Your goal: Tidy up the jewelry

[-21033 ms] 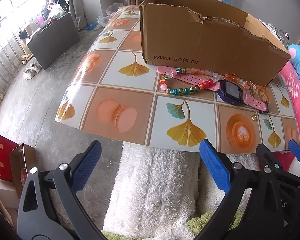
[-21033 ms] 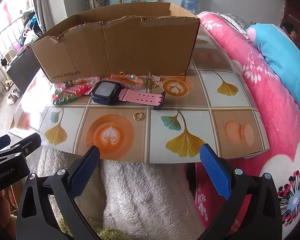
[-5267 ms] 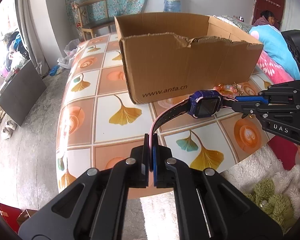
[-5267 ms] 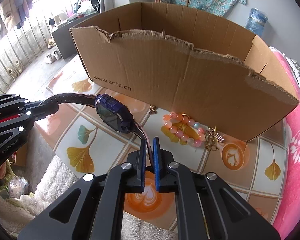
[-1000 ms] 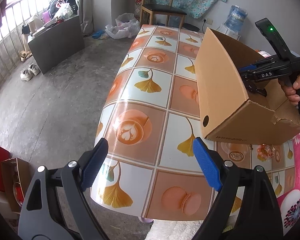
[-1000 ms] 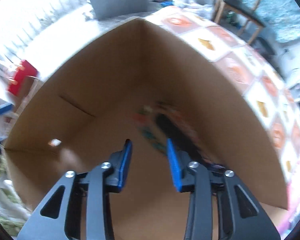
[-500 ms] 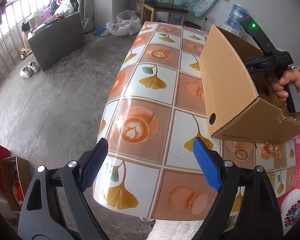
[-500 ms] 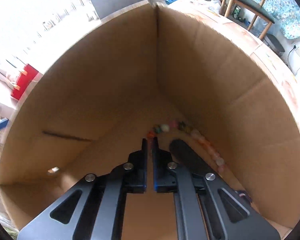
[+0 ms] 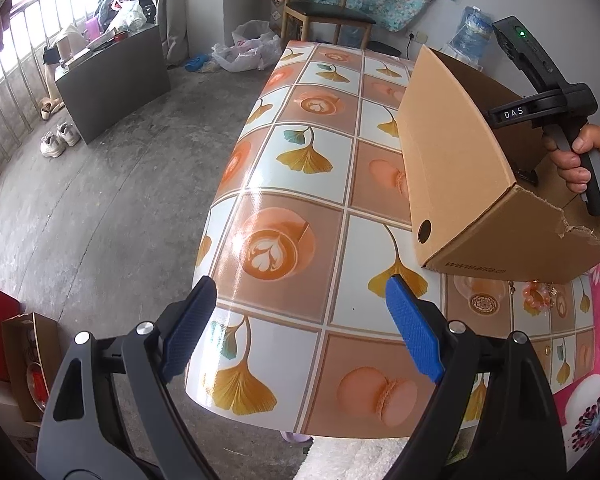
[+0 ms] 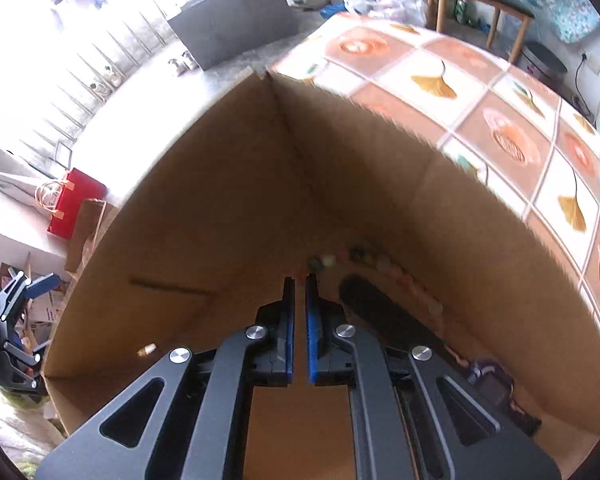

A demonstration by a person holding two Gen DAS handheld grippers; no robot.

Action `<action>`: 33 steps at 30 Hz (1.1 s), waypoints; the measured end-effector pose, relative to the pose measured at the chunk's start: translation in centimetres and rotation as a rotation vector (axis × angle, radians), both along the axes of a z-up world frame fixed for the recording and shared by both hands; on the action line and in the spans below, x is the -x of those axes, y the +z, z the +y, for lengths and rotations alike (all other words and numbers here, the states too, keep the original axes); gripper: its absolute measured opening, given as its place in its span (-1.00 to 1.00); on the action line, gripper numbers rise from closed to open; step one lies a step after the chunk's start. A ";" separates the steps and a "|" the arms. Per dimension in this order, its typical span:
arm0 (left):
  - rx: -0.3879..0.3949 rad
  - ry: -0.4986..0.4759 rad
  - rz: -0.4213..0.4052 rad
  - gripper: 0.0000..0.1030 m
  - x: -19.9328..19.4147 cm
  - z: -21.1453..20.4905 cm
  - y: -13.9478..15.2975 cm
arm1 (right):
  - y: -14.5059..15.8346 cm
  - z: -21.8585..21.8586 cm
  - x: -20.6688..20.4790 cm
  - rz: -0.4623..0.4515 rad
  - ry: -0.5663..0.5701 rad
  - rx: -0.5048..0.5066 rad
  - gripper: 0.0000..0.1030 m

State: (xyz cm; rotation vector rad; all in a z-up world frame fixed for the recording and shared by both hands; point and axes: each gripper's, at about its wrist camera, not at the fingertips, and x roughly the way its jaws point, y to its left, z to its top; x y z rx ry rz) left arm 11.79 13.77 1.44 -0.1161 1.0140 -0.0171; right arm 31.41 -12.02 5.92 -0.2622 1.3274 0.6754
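The table (image 9: 300, 216) carries the box (image 9: 456, 168), where the right gripper (image 10: 300, 280) reaches in, jaws pressed together on nothing visible. A bead string (image 10: 384, 268) and a watch (image 10: 488, 380) already lie along the box's far wall. The left gripper (image 9: 300, 320) hangs spread wide over the table edge. A beaded bracelet (image 9: 536, 298) remains just beside the box: probably light, limp and slippery, best pinched across the strand. The box wall stands close behind it.

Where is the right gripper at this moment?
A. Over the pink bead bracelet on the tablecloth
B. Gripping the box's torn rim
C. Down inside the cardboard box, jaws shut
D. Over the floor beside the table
C: the right gripper points into the cardboard box, its jaws together, with a bead string on the floor ahead.
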 end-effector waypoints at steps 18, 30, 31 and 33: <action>0.017 -0.045 0.013 0.60 2.0 -1.6 -0.2 | -0.3 0.2 -0.2 0.025 -0.059 -0.079 -0.79; 0.042 -0.150 0.041 0.61 2.7 -4.8 -2.0 | 10.7 -9.1 8.7 -0.282 -0.245 -0.098 0.03; 0.041 -0.163 0.050 0.61 2.8 -5.2 -2.3 | 11.5 -9.8 10.7 -0.307 -0.259 -0.114 0.09; 0.038 -0.186 0.068 0.61 2.8 -6.0 -3.0 | 12.6 -11.2 14.7 -0.358 -0.290 -0.139 0.33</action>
